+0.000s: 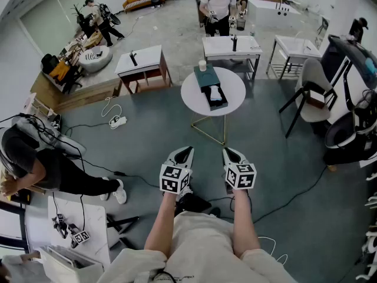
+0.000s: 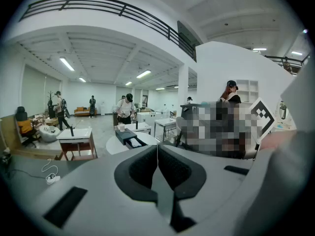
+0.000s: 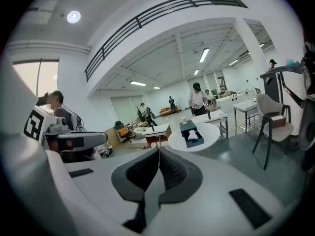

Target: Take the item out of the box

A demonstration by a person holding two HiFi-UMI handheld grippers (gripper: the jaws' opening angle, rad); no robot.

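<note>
A dark open box (image 1: 211, 87) lies on a round white table (image 1: 194, 96) ahead of me; its lid end is teal and something white (image 1: 215, 94) shows inside the near half. The same box (image 2: 127, 137) (image 3: 192, 134) appears small in both gripper views. My left gripper (image 1: 187, 151) and right gripper (image 1: 227, 151) hover side by side above the grey floor, well short of the table, each shut with nothing between its jaws. Jaws meet in a thin line in the left gripper view (image 2: 157, 148) and the right gripper view (image 3: 158, 152).
A small white cup (image 1: 202, 65) stands at the table's far edge. Two white desks (image 1: 139, 62) (image 1: 231, 47) stand behind the table, and a grey chair (image 1: 311, 93) to its right. Cables (image 1: 112, 121) trail over the floor. A person (image 1: 35, 164) sits at left; others stand far back.
</note>
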